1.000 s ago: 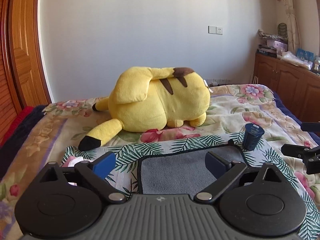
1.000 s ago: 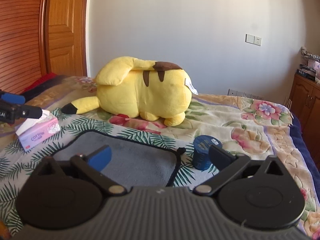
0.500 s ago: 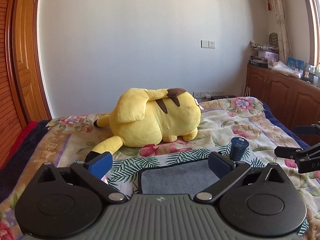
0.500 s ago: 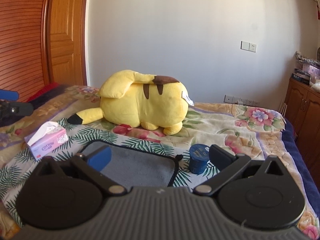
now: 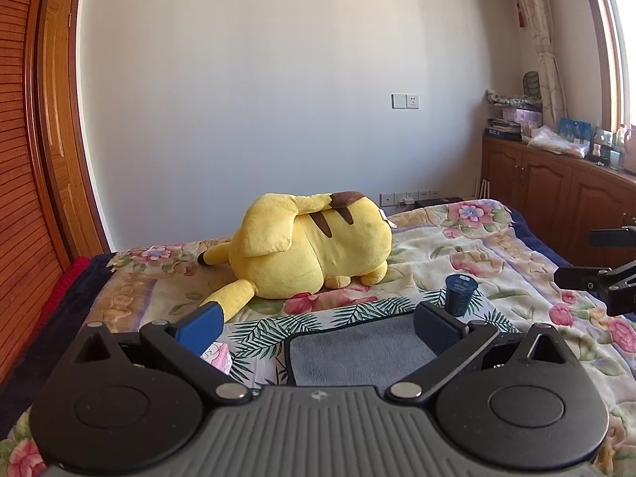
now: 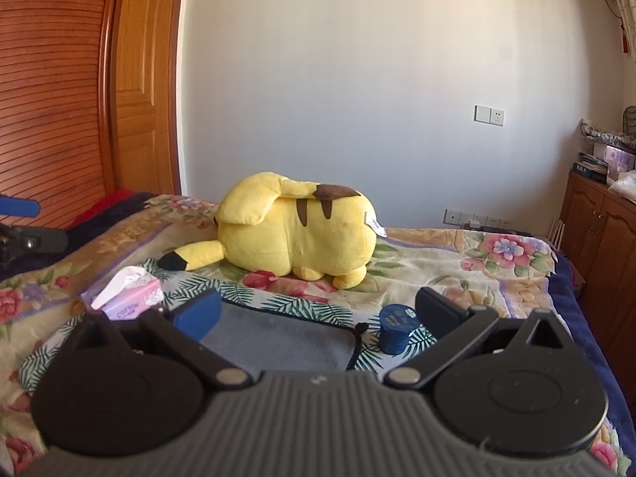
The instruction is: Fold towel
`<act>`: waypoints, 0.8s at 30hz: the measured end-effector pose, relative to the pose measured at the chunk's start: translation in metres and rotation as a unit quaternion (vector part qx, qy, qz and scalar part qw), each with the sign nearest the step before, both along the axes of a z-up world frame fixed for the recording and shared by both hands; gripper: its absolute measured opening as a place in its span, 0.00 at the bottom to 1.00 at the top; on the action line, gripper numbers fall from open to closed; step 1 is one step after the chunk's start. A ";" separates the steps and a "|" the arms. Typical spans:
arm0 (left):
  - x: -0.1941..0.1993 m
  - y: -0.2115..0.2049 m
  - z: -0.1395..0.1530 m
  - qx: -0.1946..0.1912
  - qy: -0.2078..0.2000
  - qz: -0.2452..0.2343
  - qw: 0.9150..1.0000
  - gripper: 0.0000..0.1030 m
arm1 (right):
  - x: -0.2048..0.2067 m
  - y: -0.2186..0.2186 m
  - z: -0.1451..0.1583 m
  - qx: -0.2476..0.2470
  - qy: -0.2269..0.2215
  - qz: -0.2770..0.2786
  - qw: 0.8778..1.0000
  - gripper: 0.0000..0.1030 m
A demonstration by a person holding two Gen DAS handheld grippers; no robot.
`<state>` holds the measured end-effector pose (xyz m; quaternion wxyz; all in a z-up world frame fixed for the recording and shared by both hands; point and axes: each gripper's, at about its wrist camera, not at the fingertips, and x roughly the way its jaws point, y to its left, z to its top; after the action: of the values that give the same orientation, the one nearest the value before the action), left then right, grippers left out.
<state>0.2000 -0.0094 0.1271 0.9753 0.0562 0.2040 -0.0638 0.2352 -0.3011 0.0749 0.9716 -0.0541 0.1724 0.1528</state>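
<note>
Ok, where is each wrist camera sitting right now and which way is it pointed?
Left wrist: rides on the left gripper, above the bed's near end, facing the far wall across the grey towel; own open fingers frame it, and the right gripper pokes in at the right edge.
Right wrist: rides on the right gripper, further right, same heading; own open fingers show, and the left gripper's tip at the left edge.
Shared: towel, yellow plush, blue cup, pink tissue box.
</note>
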 end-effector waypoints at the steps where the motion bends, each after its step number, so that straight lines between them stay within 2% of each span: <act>1: -0.005 0.000 0.000 0.002 -0.003 0.000 1.000 0.82 | -0.005 0.001 0.001 -0.001 0.001 0.001 1.000 1.00; 7: -0.032 0.002 -0.004 0.011 -0.003 -0.004 1.000 0.82 | -0.026 0.002 0.003 0.015 0.007 0.001 1.000 1.00; 15: -0.063 0.005 -0.015 0.014 0.005 -0.007 1.000 0.82 | -0.051 0.006 -0.001 0.014 0.009 0.002 1.000 1.00; 24: -0.093 0.006 -0.015 -0.003 0.008 -0.002 1.000 0.82 | -0.076 0.007 0.005 0.015 0.003 0.003 1.000 1.00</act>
<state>0.1072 -0.0038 0.1126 0.9736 0.0535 0.2117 -0.0664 0.1591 -0.2942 0.0801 0.9712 -0.0397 0.1732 0.1587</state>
